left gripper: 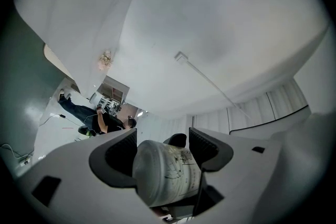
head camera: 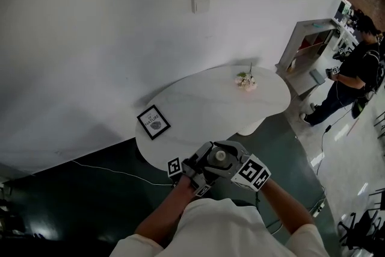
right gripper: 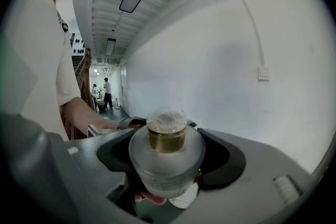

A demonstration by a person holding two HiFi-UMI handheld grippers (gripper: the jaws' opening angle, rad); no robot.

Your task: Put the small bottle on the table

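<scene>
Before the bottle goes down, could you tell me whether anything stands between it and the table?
Nothing visible does: the small bottle is by the table, whose near part is bare; picture frame and flowers lie aside.

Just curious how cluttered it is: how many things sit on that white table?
2. A black-framed picture sits near the left edge of the rounded white table, and a small pale pink flower posy stands toward its far right. Its near edge is partly hidden.

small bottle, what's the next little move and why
Probably carry it forward over the white table before lowering: the small bottle sits between the jaws of the left hand-held gripper and right hand-held gripper, only at the table's near edge.
</scene>
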